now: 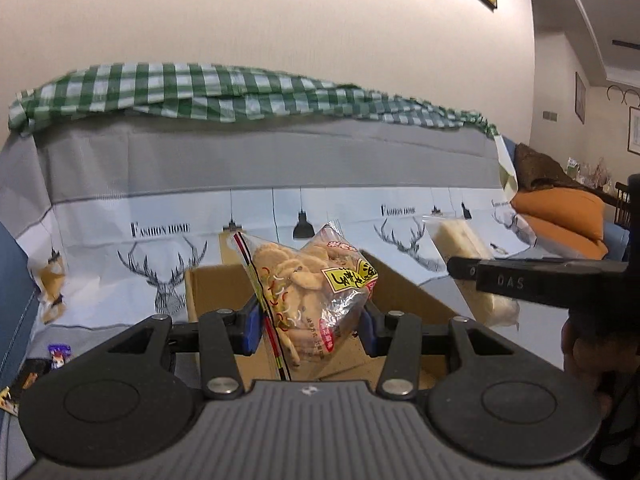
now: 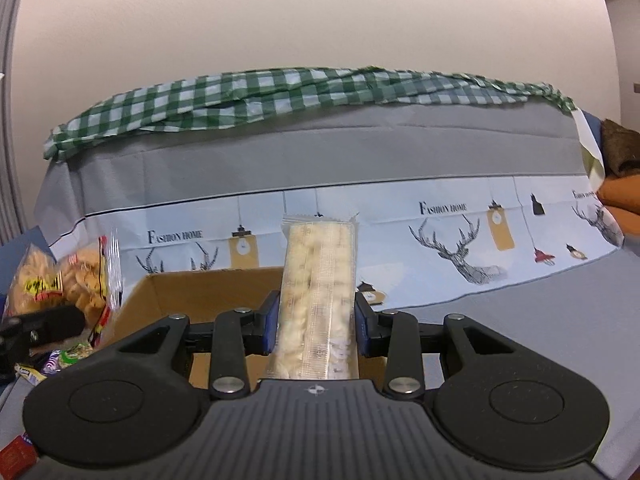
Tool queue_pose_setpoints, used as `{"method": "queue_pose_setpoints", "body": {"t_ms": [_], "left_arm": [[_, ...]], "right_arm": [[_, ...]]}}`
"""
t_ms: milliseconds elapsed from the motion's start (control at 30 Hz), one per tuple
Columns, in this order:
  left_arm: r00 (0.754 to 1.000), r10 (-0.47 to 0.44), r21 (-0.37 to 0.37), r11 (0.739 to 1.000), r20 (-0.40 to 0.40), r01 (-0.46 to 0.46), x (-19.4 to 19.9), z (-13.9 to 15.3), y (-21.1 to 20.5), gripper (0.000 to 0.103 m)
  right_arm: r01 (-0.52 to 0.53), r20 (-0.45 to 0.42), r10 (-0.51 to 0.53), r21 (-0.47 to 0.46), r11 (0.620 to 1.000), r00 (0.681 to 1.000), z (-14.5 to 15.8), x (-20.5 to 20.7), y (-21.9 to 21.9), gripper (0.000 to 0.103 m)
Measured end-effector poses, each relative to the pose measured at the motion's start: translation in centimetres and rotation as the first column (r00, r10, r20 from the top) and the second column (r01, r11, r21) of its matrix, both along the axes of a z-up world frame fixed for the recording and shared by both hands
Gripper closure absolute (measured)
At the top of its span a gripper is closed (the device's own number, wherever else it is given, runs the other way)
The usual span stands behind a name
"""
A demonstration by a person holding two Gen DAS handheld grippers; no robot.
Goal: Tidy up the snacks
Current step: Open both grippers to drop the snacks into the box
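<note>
With each gripper clamping a snack (left gripper (image 1: 308, 322) cracker bag (image 1: 310, 292), right gripper (image 2: 316, 326) wafer pack (image 2: 318, 300)), I should lower both gently into the cardboard box (image 2: 200, 292).

Green check cloth (image 2: 280, 92) atop deer-print cover (image 2: 460, 236); orange cushion (image 1: 560, 208).

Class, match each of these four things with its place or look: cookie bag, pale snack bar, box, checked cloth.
Things:
1. cookie bag
2. snack bar
3. box
4. checked cloth

Places:
A. draped along the sofa top
B. in the right claw
C. open, behind both claws
D. in the left claw

Pairs: 1-D, 2-B, 3-C, 4-A
</note>
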State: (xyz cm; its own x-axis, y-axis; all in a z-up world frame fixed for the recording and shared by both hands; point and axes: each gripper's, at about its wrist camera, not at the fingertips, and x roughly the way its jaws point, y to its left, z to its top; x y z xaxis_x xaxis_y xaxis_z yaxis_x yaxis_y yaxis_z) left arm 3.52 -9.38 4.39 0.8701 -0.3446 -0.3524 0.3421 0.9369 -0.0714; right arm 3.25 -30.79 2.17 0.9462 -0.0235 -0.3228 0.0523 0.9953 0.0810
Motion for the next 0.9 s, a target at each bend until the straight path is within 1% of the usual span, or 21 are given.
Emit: {"method": "queue_pose_setpoints", "body": {"t_ms": [100, 333, 367, 400, 433, 467, 500, 567, 700, 833, 867, 900], "left_arm": [[1.0, 0.002, -0.022, 1.0, -0.017, -0.003, 0.2, -0.1, 0.3, 0.051], [0.999, 0.004, -0.039, 0.999, -0.049, -0.006, 0.8, -0.4, 0.6, 0.051], [0.998, -0.01, -0.056, 0.998, -0.059, 0.007, 0.8, -0.4, 0.6, 0.05], [0.998, -0.021, -0.069, 0.997, -0.067, 0.016, 0.9, -0.4, 0.6, 0.045], [0.997, -0.019, -0.066, 0.998, -0.069, 0.014, 0.9, -0.5, 0.5, 0.041], [0.998, -0.014, -0.056, 0.998, -0.067, 0.011, 0.8, -0.5, 0.3, 0.028], [0.998, -0.013, -0.048, 0.999, -0.064, 0.01, 0.8, -0.5, 0.2, 0.022], [0.998, -0.01, -0.043, 0.999, -0.062, 0.007, 0.8, -0.6, 0.2, 0.021], [0.997, 0.007, -0.063, 0.998, -0.073, -0.012, 1.1, -0.6, 0.6, 0.021], [0.995, 0.023, -0.103, 0.994, -0.095, -0.033, 1.5, -0.8, 1.4, 0.022], [0.995, 0.025, -0.107, 0.994, -0.098, -0.035, 1.5, -0.8, 1.5, 0.025], [0.995, 0.026, -0.108, 0.993, -0.099, -0.037, 1.6, -0.8, 1.6, 0.029]], "right_arm": [[0.009, -0.005, -0.009, 0.005, 1.0, 1.0, -0.1, 0.2, 0.0, 0.065], [-0.004, -0.002, 0.004, -0.021, 1.0, 1.0, -0.1, 0.2, 0.8, 0.066], [-0.003, -0.006, 0.003, -0.023, 1.0, 1.0, -0.1, 0.3, 0.9, 0.066], [-0.001, -0.011, 0.001, -0.024, 1.0, 1.0, -0.2, 0.3, 0.9, 0.066], [-0.001, -0.02, 0.0, -0.022, 1.0, 1.0, -0.2, 0.4, 0.9, 0.066], [0.002, -0.027, -0.003, -0.024, 1.0, 1.0, -0.3, 0.5, 0.9, 0.062], [0.008, -0.036, -0.009, -0.031, 0.999, 0.999, -0.3, 0.6, 1.0, 0.049], [0.026, -0.038, -0.028, -0.044, 0.999, 0.999, -0.4, 0.7, 1.1, 0.031], [0.033, -0.041, -0.035, -0.046, 0.998, 0.999, -0.4, 0.6, 1.1, 0.029], [0.045, -0.04, -0.047, -0.042, 0.998, 0.998, -0.4, 0.6, 0.9, 0.029], [0.047, -0.037, -0.049, -0.044, 0.998, 0.998, -0.4, 0.6, 0.9, 0.029], [0.049, -0.033, -0.051, -0.048, 0.998, 0.998, -0.4, 0.6, 1.0, 0.029]]}}
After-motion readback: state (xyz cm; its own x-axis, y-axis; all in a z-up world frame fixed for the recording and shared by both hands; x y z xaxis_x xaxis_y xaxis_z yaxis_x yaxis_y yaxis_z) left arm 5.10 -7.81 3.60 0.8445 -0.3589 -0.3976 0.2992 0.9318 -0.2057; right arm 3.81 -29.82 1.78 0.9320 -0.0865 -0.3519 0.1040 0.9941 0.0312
